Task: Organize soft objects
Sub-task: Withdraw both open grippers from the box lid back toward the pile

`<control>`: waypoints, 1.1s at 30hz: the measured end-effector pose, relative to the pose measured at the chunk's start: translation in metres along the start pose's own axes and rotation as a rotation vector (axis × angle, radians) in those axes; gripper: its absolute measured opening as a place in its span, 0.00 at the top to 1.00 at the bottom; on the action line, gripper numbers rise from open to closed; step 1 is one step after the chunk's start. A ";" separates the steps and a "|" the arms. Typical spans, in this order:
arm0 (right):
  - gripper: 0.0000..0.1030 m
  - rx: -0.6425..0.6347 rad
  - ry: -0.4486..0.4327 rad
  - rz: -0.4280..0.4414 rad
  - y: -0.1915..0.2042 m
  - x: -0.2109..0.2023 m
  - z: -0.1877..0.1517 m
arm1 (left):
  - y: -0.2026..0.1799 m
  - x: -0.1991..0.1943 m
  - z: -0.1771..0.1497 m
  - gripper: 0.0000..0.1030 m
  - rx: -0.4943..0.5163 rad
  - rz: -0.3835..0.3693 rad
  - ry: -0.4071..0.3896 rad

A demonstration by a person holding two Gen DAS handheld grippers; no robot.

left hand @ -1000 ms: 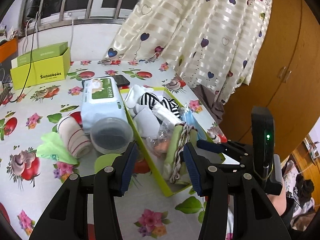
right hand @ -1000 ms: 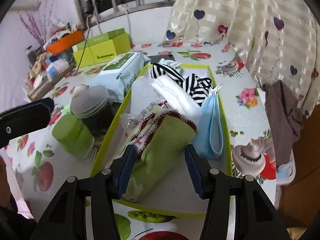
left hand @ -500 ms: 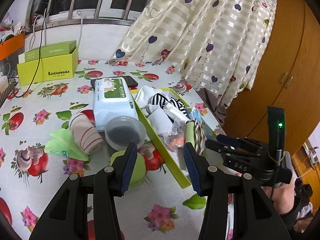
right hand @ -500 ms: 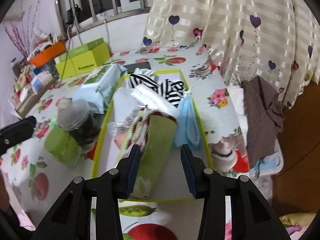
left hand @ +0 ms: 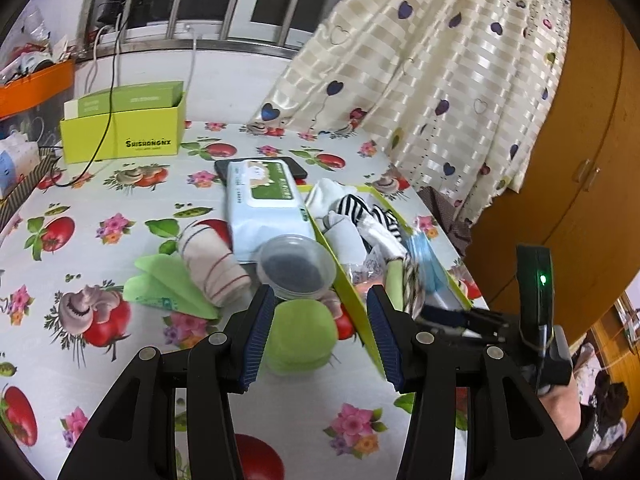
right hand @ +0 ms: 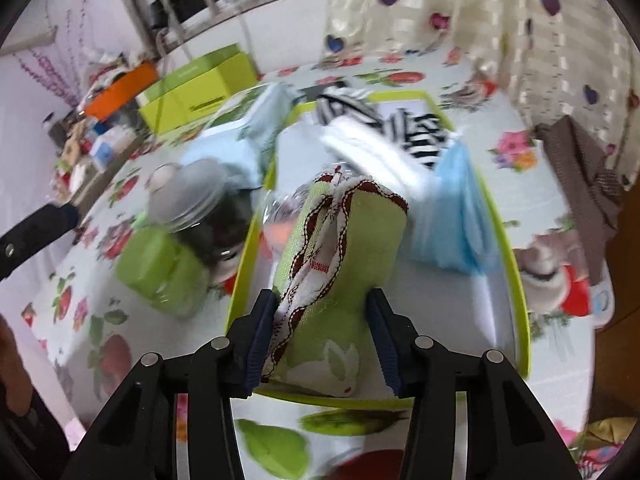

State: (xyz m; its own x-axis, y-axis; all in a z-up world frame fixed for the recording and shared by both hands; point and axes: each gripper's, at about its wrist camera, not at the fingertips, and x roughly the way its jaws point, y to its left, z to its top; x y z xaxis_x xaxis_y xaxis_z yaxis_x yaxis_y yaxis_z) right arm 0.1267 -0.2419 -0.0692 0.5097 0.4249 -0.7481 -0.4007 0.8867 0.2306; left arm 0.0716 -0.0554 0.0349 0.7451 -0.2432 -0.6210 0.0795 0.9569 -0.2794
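Table point(left hand: 120, 208), green tray point(right hand: 516, 280) of soft things ahead of both tongs.
Right tongs point(right hand: 322, 332) spread, rolled green towel point(right hand: 352, 248) between the pads, contact unclear. Left tongs point(left hand: 320, 336) open, empty; green jar point(left hand: 300, 332) between the tips.

A table point(left hand: 120, 380) under a white oilcloth printed with tomatoes, mushrooms and flowers fills most of the view. Behind it runs a white wall point(left hand: 224, 92) topped by a window point(left hand: 208, 4) with metal bars; the glass looks dark. A cream striped curtain point(left hand: 440, 60) with heart prints hangs at the right, its hem reaching the tabletop. Right of it stands a brown wooden wardrobe point(left hand: 580, 152) with small handles. In the right wrist view, purple flower sprigs point(right hand: 60, 76) lean against a pale wall at the left. The light is soft and even.
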 end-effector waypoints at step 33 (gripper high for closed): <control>0.49 -0.163 -0.126 -0.052 0.066 -0.059 0.014 | 0.049 -0.019 -0.011 0.52 -0.057 0.077 -0.021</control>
State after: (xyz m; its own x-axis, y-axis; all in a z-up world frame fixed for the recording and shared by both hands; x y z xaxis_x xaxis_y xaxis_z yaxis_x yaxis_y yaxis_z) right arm 0.0810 -0.2064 -0.0011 0.6204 0.4076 -0.6701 -0.4836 0.8714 0.0823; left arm 0.0539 -0.0056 0.0245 0.7613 -0.1657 -0.6269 -0.0159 0.9617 -0.2736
